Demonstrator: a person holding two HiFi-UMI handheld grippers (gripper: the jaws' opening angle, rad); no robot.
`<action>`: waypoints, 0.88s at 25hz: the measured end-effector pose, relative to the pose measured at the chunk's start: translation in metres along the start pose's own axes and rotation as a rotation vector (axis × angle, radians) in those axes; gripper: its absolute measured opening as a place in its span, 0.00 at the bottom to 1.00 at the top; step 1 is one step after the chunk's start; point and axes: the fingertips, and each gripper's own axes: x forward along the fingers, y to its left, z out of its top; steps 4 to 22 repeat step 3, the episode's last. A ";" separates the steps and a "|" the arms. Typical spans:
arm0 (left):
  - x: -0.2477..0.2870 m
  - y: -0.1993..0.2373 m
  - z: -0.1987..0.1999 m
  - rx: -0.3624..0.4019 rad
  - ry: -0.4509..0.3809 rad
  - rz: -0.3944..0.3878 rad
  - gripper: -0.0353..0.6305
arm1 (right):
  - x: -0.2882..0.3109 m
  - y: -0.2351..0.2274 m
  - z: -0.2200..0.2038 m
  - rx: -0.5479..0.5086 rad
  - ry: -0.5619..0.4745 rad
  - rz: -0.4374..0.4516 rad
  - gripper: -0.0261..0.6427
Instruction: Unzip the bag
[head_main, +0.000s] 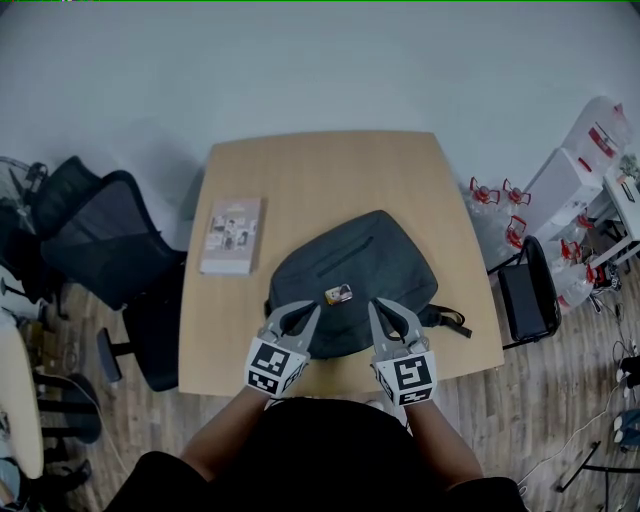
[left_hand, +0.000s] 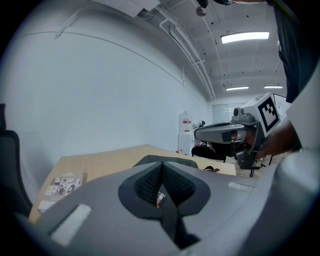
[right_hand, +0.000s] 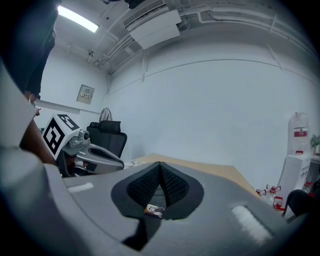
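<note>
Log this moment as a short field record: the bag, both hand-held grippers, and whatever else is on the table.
surface: wooden table
bag: dark grey backpack, lying flat, no opening visible
on bag: small tag by its near edge
left hand-held gripper: jaws shut, nothing held, at the bag's near edge
right hand-held gripper: jaws shut, nothing held, at the bag's near edge
contact with bag: cannot tell
other: booklet left of the bag, apart from it
</note>
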 end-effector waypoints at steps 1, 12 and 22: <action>0.001 0.001 0.000 0.000 0.001 0.000 0.08 | 0.002 0.000 0.000 0.000 -0.007 -0.001 0.04; 0.002 0.004 -0.001 0.000 0.004 -0.001 0.08 | 0.006 0.000 0.002 -0.001 -0.021 -0.001 0.04; 0.002 0.004 -0.001 0.000 0.004 -0.001 0.08 | 0.006 0.000 0.002 -0.001 -0.021 -0.001 0.04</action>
